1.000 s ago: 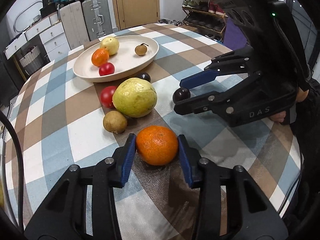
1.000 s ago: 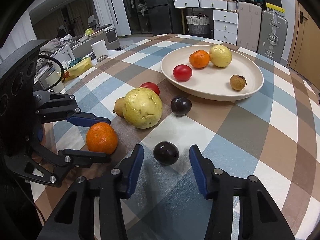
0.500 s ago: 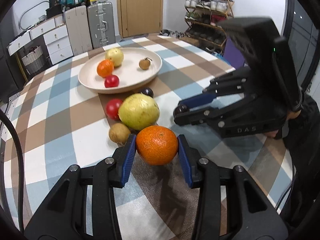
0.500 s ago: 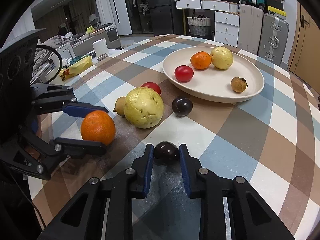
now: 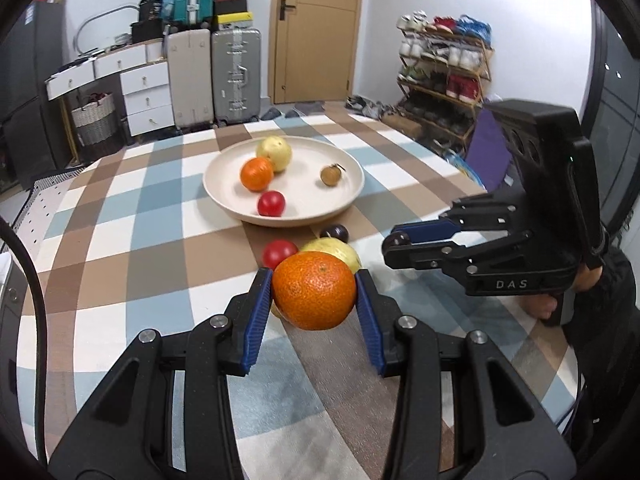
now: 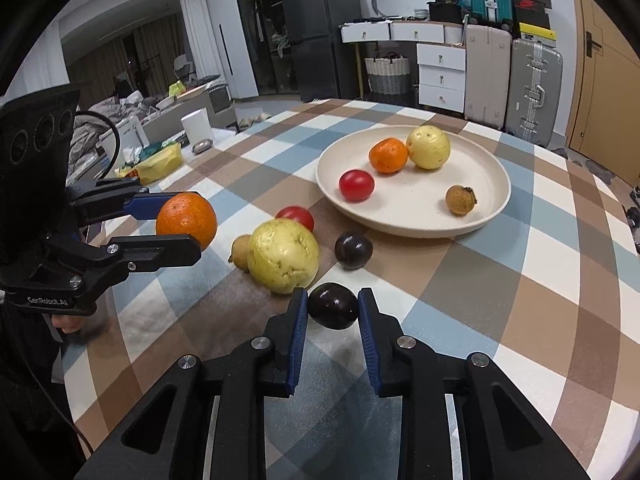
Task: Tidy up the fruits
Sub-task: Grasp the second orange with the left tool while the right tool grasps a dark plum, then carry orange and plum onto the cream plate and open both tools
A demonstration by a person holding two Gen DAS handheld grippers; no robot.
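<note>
My left gripper [image 5: 314, 292] is shut on an orange [image 5: 314, 290] and holds it above the checked table; it also shows in the right wrist view [image 6: 186, 220]. My right gripper [image 6: 333, 307] is shut on a dark plum [image 6: 333, 306], lifted off the table. The cream plate [image 6: 496, 196] holds an orange [image 6: 387, 155], a yellow fruit [image 6: 428, 147], a red tomato [image 6: 356, 185] and a small brown fruit [image 6: 460, 199]. On the table lie a large yellow-green fruit [image 6: 282, 255], a red tomato [image 6: 295, 217], a second dark plum [image 6: 353, 249] and a small brown fruit [image 6: 240, 251].
Yellow packets [image 6: 158, 160], a white cup [image 6: 197, 126] and a small metal object [image 6: 202, 146] sit at the table's far left edge. Suitcases [image 5: 236, 76], drawers and a shoe rack [image 5: 440, 80] stand beyond the table.
My left gripper has lifted the orange off the table. My right gripper closed on the dark plum and raised it.
</note>
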